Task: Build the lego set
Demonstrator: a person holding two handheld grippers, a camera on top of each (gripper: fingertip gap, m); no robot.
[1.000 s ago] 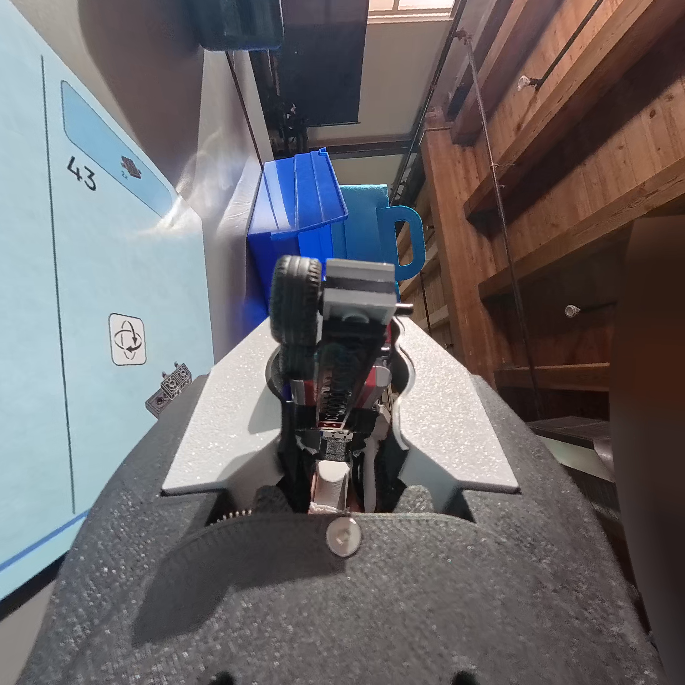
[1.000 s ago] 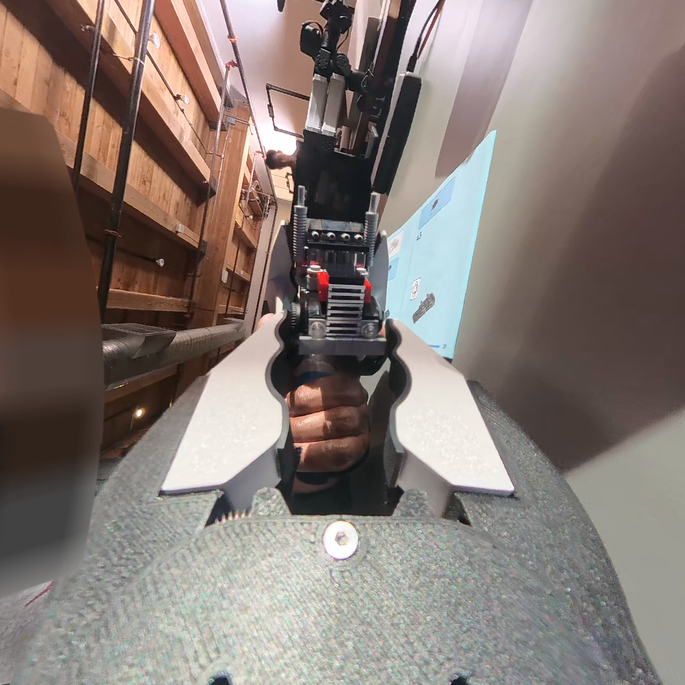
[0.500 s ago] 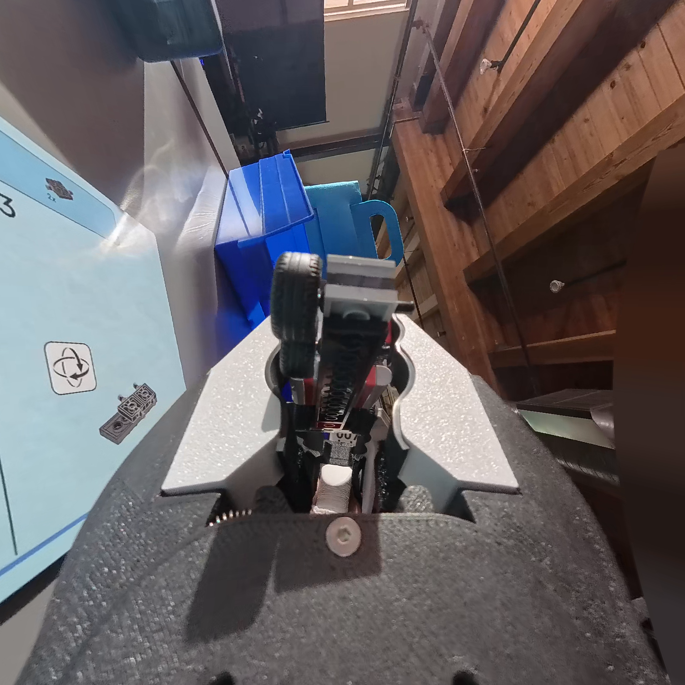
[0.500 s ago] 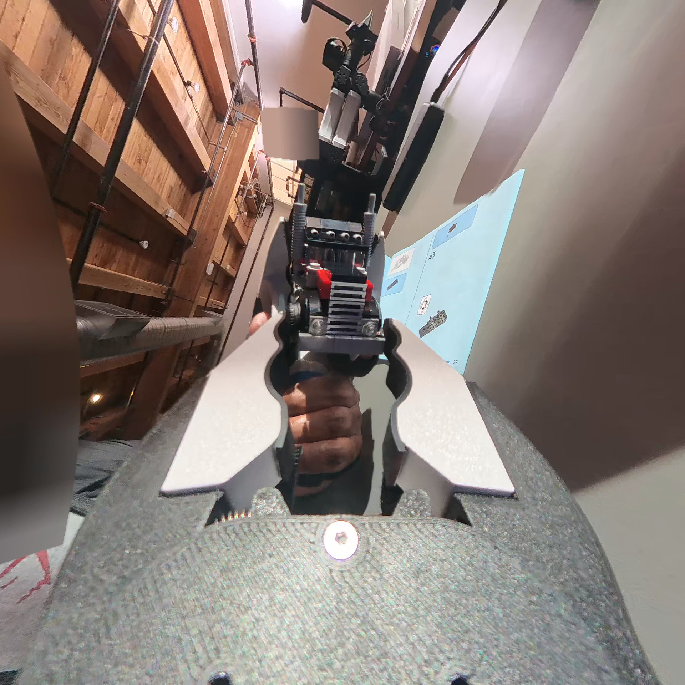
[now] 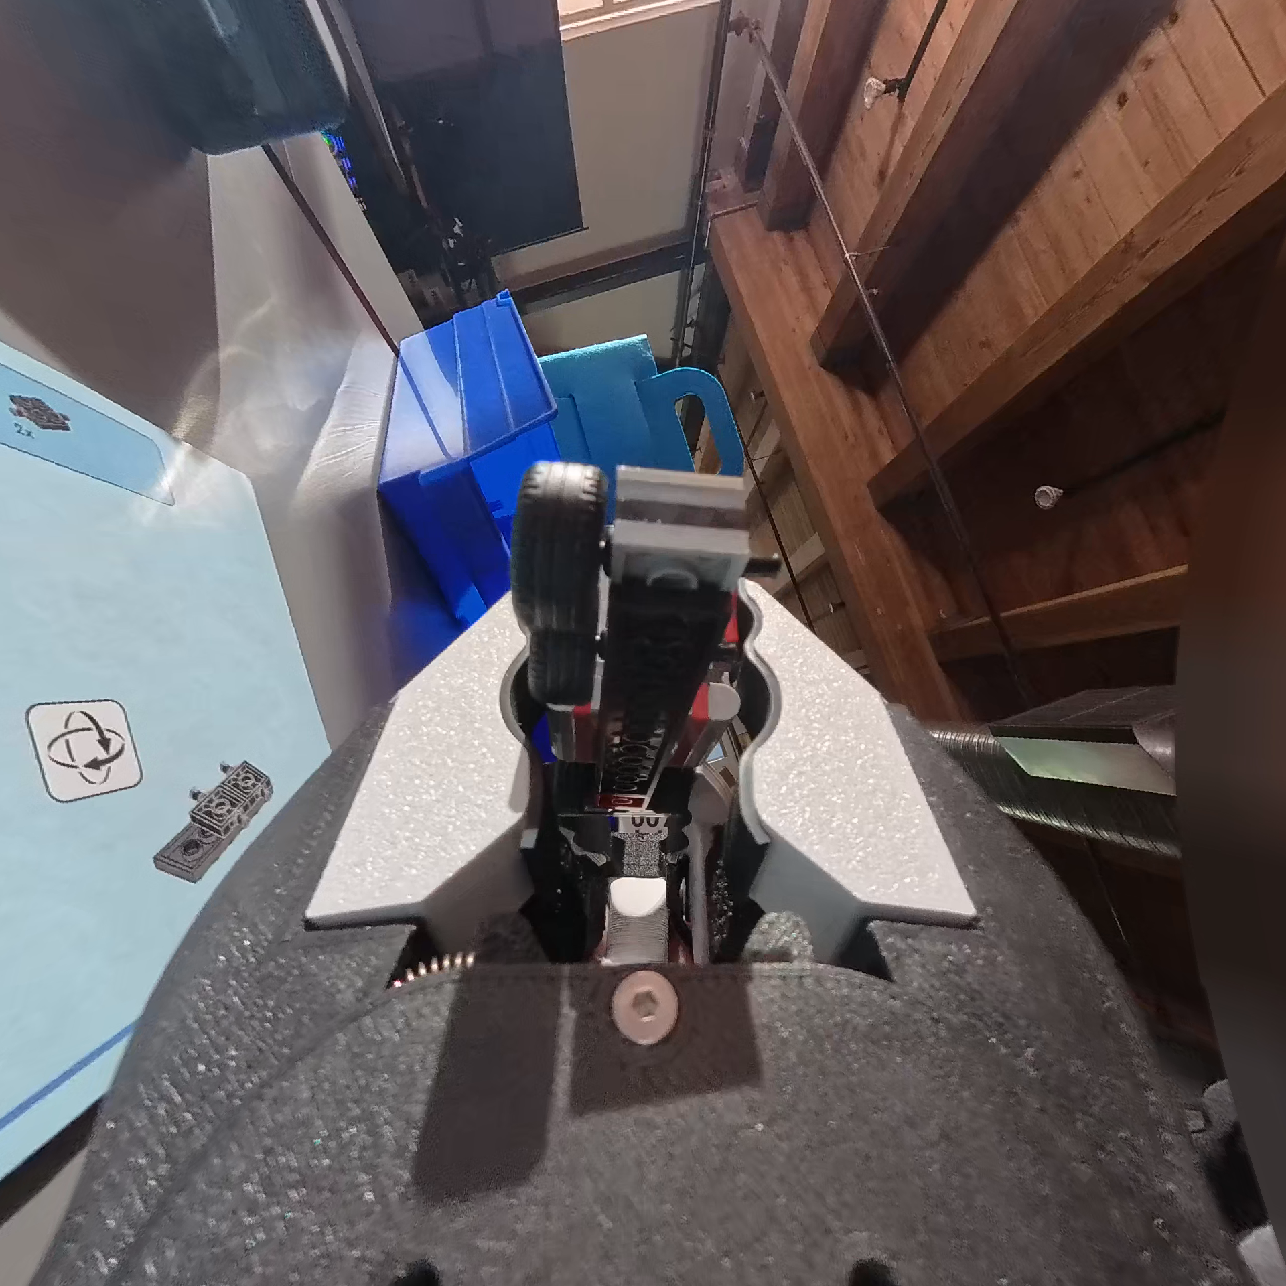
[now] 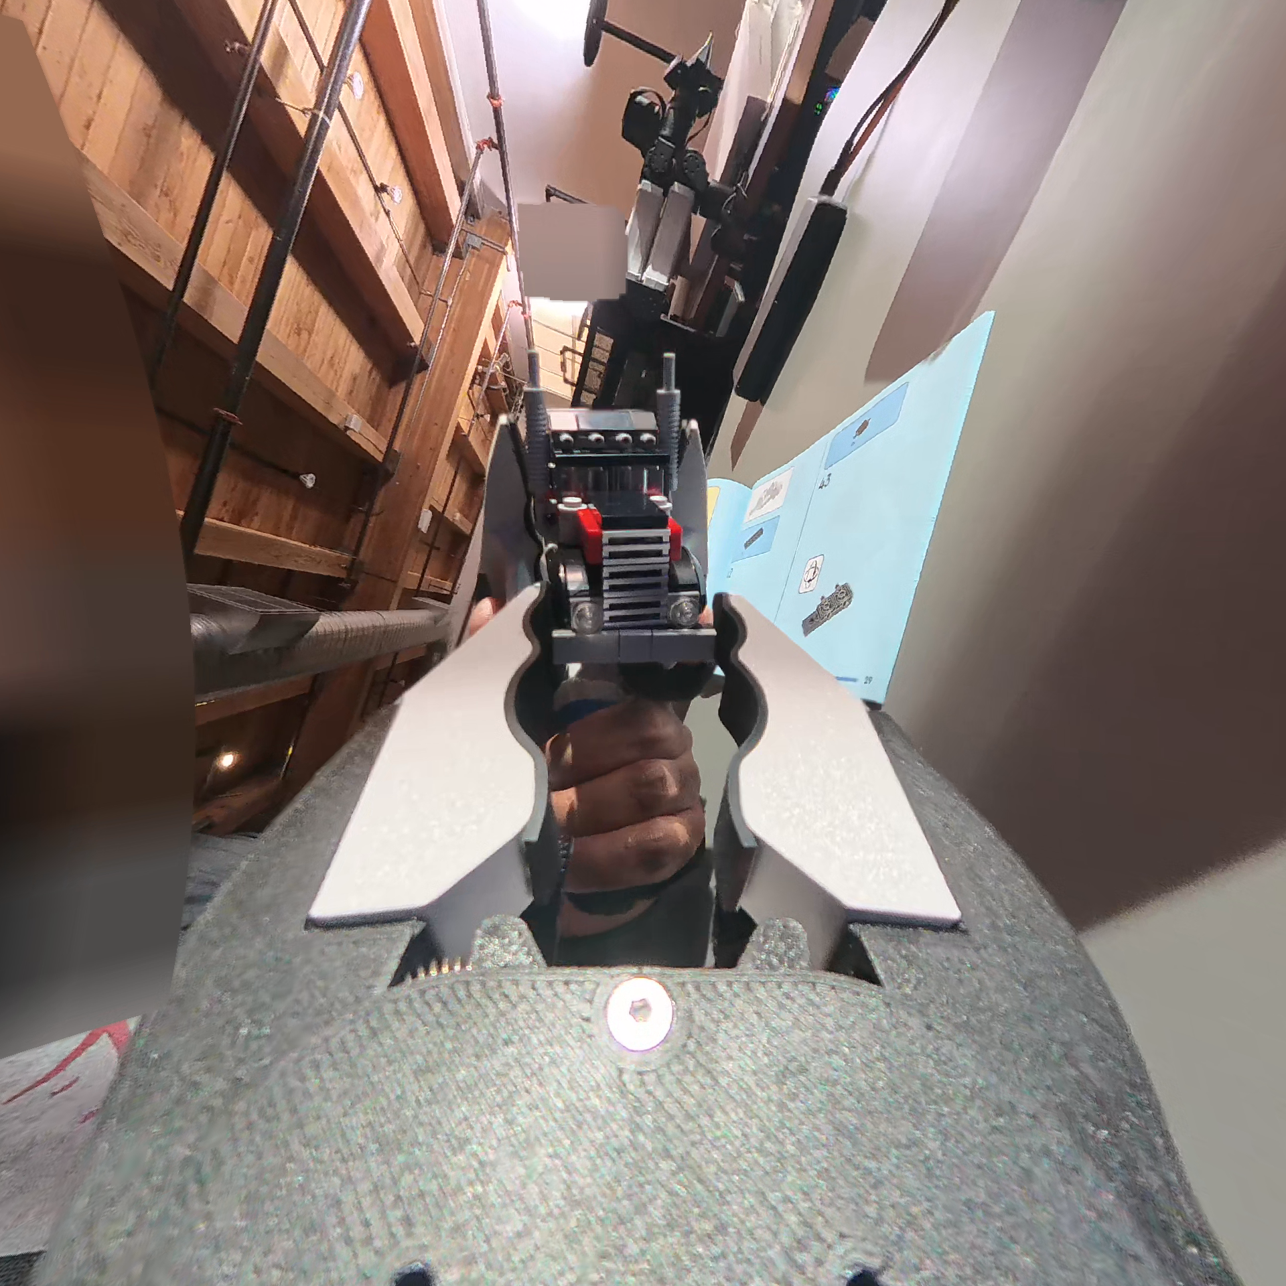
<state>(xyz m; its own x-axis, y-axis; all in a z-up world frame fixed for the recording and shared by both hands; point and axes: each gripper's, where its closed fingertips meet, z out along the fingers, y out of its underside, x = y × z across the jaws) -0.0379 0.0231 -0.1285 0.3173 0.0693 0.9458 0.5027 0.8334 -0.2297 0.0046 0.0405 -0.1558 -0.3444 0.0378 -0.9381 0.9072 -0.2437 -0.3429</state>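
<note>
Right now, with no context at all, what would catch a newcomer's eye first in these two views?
The lego truck: black with a red hood and grey grille, facing the right wrist camera just beyond the right gripper, which stands open in front of it. In the left view the left gripper is shut on that truck, one black wheel sticking up. The pale blue instruction booklet lies open at left.

The truck is black with red corners and a grey striped grille; its tyre is black. The booklet is pale blue, the bin deep blue.
</note>
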